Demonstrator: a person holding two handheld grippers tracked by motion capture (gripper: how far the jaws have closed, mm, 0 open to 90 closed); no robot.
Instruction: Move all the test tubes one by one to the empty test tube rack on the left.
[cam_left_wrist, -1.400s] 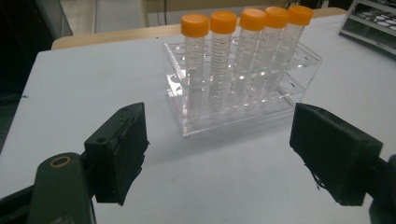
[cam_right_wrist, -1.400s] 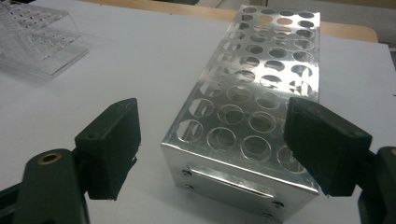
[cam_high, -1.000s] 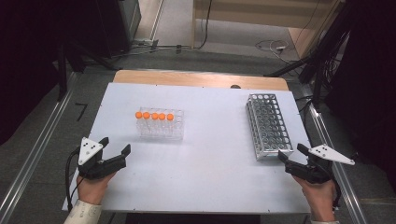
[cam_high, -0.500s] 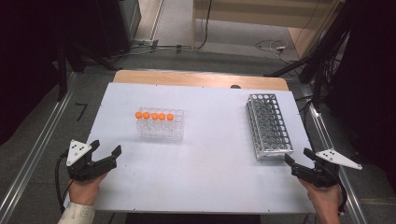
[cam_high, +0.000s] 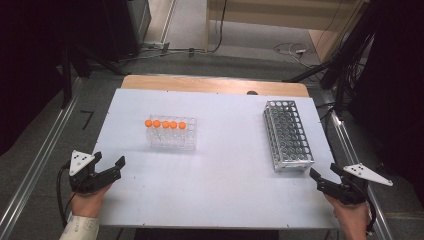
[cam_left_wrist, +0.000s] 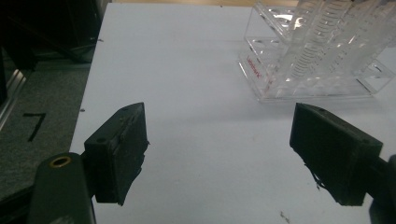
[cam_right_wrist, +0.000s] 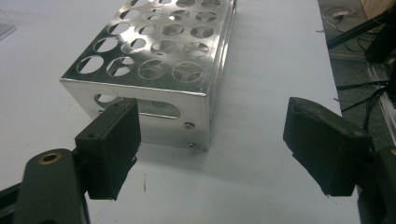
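Observation:
A clear plastic rack (cam_high: 171, 135) stands left of the table's middle and holds several tubes with orange caps (cam_high: 165, 124). It shows close up in the left gripper view (cam_left_wrist: 317, 60). A perforated metal rack (cam_high: 287, 134) with no tubes in it stands at the right, and its near end shows in the right gripper view (cam_right_wrist: 159, 60). My left gripper (cam_high: 107, 161) sits open near the front left edge, well short of the clear rack. My right gripper (cam_high: 325, 176) is open at the front right corner, just in front of the metal rack. Both hold nothing.
The white table top (cam_high: 225, 180) stretches between the two racks and in front of them. A wooden strip (cam_high: 210, 85) runs along the far edge. Metal rails (cam_high: 40, 165) flank the table, and cables (cam_high: 290, 50) lie on the floor behind.
Both hands have drawn back toward the front edge, the left one also outward to the left. The racks have stayed put.

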